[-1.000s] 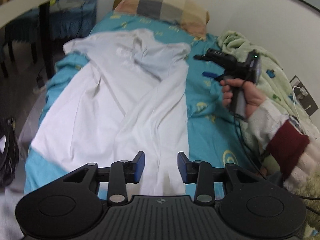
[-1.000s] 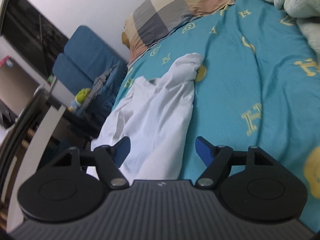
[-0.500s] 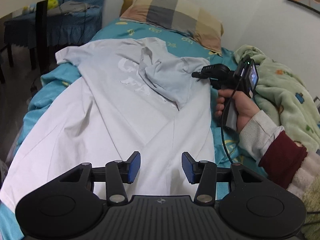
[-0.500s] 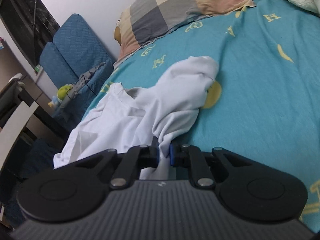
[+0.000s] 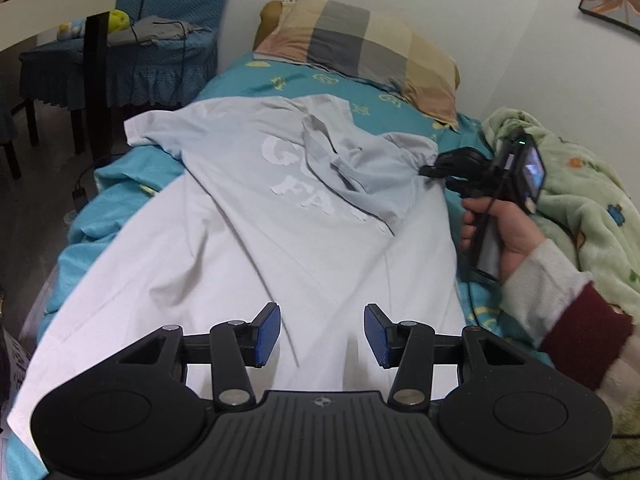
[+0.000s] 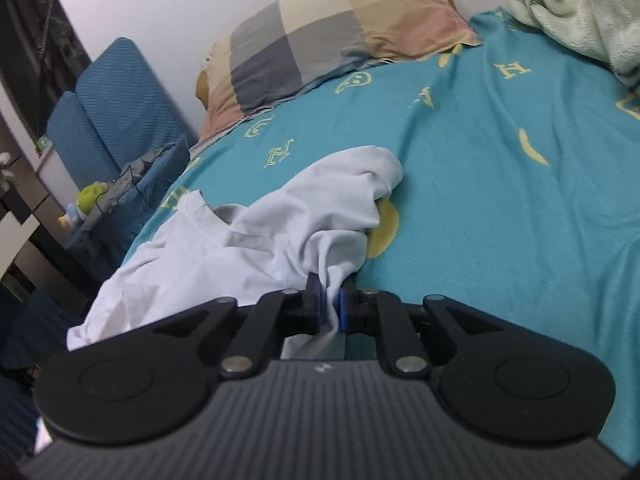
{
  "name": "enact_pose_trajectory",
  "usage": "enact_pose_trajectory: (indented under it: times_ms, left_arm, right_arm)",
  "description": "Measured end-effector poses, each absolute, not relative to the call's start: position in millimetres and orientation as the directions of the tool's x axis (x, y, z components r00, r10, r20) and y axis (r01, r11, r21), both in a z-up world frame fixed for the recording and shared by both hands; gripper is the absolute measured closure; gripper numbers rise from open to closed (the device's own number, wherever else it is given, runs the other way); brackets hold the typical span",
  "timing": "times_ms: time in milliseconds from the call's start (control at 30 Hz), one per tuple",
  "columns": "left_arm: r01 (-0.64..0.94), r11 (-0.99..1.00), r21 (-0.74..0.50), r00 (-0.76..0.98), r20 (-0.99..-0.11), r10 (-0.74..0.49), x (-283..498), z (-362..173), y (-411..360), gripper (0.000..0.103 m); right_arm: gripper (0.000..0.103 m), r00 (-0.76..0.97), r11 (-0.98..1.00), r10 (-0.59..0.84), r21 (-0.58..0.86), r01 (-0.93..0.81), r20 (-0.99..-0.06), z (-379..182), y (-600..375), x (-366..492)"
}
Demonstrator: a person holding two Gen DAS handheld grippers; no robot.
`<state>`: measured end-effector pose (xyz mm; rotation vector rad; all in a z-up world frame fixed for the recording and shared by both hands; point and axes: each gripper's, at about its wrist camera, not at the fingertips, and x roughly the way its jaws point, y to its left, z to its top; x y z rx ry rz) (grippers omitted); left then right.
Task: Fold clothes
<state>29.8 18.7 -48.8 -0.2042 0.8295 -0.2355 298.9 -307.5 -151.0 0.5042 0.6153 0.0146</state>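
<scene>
A white T-shirt [image 5: 256, 232] with pale lettering lies spread along the teal bed, collar end toward the pillow. Its right sleeve is folded inward over the chest. My left gripper [image 5: 322, 334] is open and empty, low over the shirt's lower part. My right gripper [image 6: 329, 304] is shut on the shirt's bunched right shoulder fabric [image 6: 320, 220]. In the left wrist view the right gripper [image 5: 430, 168] pinches the shirt's right shoulder edge, held by a hand in a red-cuffed sleeve.
A checked pillow [image 5: 360, 46] lies at the head of the bed against the white wall. A green fleece blanket [image 5: 580, 208] is heaped along the right side. A blue covered chair [image 5: 120, 52] and dark table legs stand left of the bed. The teal sheet [image 6: 500, 200] stretches right of the shirt.
My right gripper closed on the shirt's right shoulder fabric; it was open a second ago. My left gripper moved forward along the shirt and stayed open.
</scene>
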Motion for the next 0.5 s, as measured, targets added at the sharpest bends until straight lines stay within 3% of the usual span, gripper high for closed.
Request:
enact_pose_trajectory:
  times_ms: [67,100,133,367,500]
  left_arm:
    - [0.113,0.95,-0.292,0.66,-0.692,-0.291,30.5,-45.3,25.0,0.053]
    - [0.105,0.949,-0.299,0.667,-0.686,-0.29,30.7,-42.8,27.5,0.051]
    - [0.097,0.948,-0.303,0.674,-0.681,-0.287,31.0,-40.7,29.8,0.05]
    - [-0.009,0.932,-0.362,0.684,-0.682,-0.258,57.7,-37.6,54.7,0.046]
    - [-0.085,0.912,-0.402,0.684,-0.689,-0.24,83.5,-38.4,72.5,0.046]
  right_arm:
    - [0.06,0.816,0.882,0.142,0.446,0.152,-0.56,-138.4,-304.9,286.2]
    - [0.043,0.816,0.888,0.136,0.434,0.151,-0.562,-130.6,-302.7,277.7]
    - [0.037,0.816,0.894,0.13,0.423,0.15,-0.564,-122.8,-300.5,269.3]
    - [0.037,0.8,0.934,0.155,0.35,0.072,-0.579,-61.2,-274.9,189.2]
    - [0.037,0.78,0.925,0.216,0.378,0.03,-0.588,-39.0,-262.0,136.2]
